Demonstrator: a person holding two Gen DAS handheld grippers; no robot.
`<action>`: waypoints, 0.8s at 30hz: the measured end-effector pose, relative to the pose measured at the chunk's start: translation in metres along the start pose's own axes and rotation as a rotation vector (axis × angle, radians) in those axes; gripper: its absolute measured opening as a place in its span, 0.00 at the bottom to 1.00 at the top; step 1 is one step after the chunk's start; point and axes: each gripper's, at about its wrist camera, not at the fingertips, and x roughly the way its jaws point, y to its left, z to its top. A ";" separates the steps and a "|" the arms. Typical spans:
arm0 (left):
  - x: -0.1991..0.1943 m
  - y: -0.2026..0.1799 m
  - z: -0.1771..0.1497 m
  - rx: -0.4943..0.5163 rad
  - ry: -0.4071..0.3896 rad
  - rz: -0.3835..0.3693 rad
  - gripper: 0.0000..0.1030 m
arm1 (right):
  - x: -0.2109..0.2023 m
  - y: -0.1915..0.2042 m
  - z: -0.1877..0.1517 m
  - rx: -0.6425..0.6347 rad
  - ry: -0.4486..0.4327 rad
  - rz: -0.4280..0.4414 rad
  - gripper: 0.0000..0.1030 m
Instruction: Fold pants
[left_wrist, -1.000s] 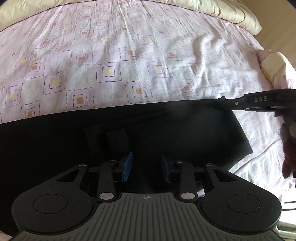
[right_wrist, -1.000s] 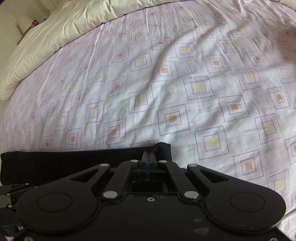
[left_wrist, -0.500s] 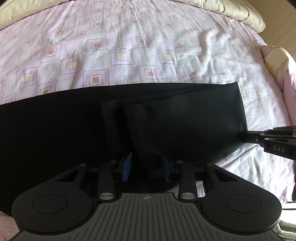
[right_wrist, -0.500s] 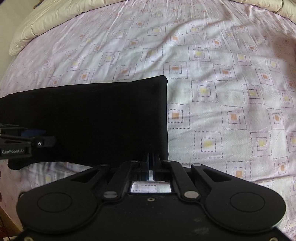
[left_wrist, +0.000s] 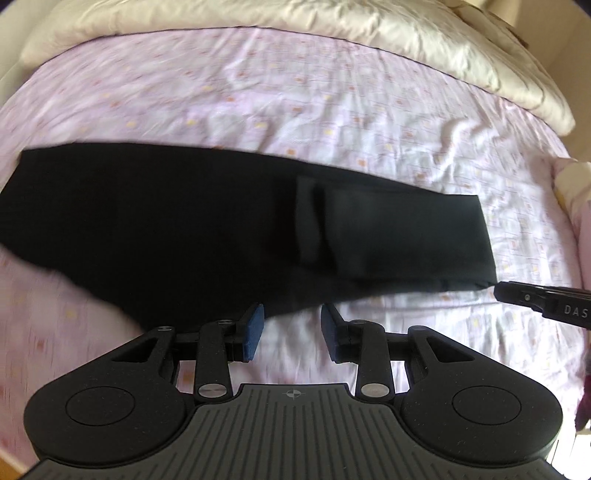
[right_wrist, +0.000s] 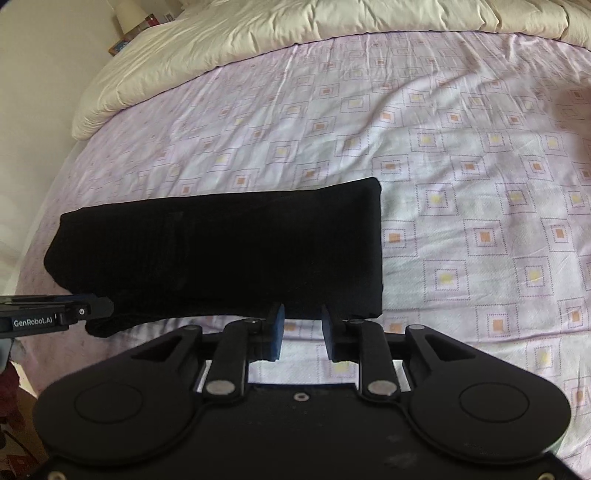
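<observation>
The black pants (left_wrist: 229, 229) lie folded in a long flat band across the pink patterned sheet; in the right wrist view the pants (right_wrist: 221, 251) show a neat right-hand end. My left gripper (left_wrist: 292, 326) hovers open just off their near edge, with only sheet between its blue pads. My right gripper (right_wrist: 303, 328) is opening near the band's right corner, nothing between its pads, the cloth's edge just beyond the tips. Each view catches the other tool: the right gripper's tip (left_wrist: 535, 299) at the pants' right end, the left gripper's tip (right_wrist: 59, 314) at the left end.
A cream duvet (right_wrist: 258, 40) is bunched along the far side of the bed. The pink sheet (right_wrist: 480, 184) spreads wide to the right of the pants. A pillow (left_wrist: 572, 177) sits at the right edge, and a bedside stand with a lamp (right_wrist: 129, 22) at far left.
Both grippers have drawn back and up from the pants. The right gripper, shut on the cloth's edge before, has let go and opened. The pants now lie flat and folded.
</observation>
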 end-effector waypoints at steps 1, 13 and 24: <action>-0.004 0.001 -0.007 -0.024 0.001 0.013 0.32 | 0.000 0.003 -0.005 -0.008 0.009 0.018 0.27; -0.039 0.009 -0.040 -0.109 -0.046 0.232 0.33 | -0.001 0.054 -0.042 -0.167 0.052 0.138 0.39; -0.025 0.088 -0.018 -0.097 -0.038 0.172 0.32 | 0.010 0.167 -0.042 -0.210 -0.085 0.053 0.56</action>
